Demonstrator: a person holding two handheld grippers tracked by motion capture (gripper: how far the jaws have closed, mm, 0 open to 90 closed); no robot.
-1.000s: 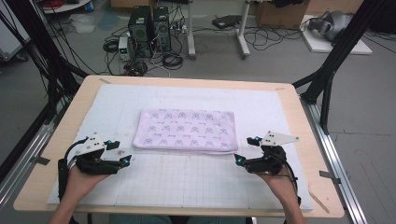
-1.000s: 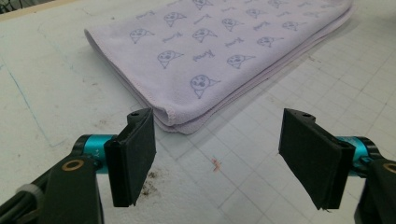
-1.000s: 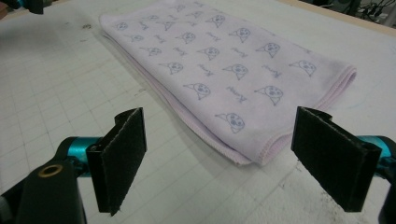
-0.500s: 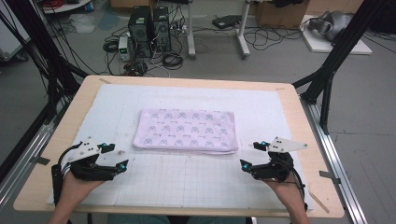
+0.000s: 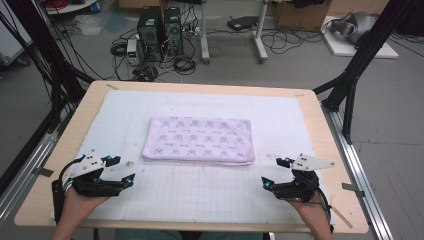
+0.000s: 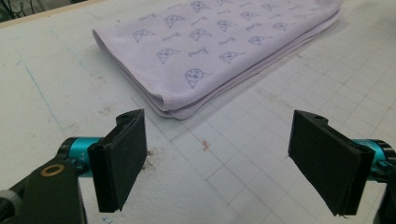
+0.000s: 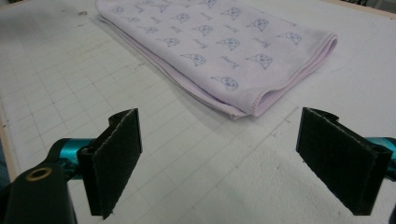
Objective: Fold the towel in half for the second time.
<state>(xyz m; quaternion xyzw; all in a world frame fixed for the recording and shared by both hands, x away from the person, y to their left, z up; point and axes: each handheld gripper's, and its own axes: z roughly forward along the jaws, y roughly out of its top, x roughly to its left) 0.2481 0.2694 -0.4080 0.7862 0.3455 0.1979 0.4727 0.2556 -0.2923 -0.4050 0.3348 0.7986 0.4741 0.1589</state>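
Both grippers have backed off toward the person's edge of the table since a second ago. They were sitting right at the near corners of the cloth, and now there's a clear strip of mat between each of them and it. The cloth itself hasn't budged.

Biggest thing first: the wooden table (image 5: 320,130), with a white gridded mat (image 5: 280,120) covering most of its top. Ahead of both grippers, roughly between them and further out, lies the folded lilac cloth (image 5: 200,140) with a small printed pattern, flat, layered edges stacked neatly.

From the left gripper (image 5: 125,172), the cloth's nearest corner is ahead and a bit to its inner side, near but apart. In the left gripper view the folded corner of the cloth (image 6: 219,51) sits just beyond the jaws, nothing touching it. Jaws are spread wide and holding nothing, just bare mat (image 6: 219,177) between the pads.

Same deal on the right gripper (image 5: 277,172): the cloth's other near corner is ahead and inward, near but not touching. In the right gripper view, the cloth (image 7: 219,42) lies past the jaws, which gape wide open and empty over the mat (image 7: 205,177).

Each gripper is held in a hand, low over the mat.
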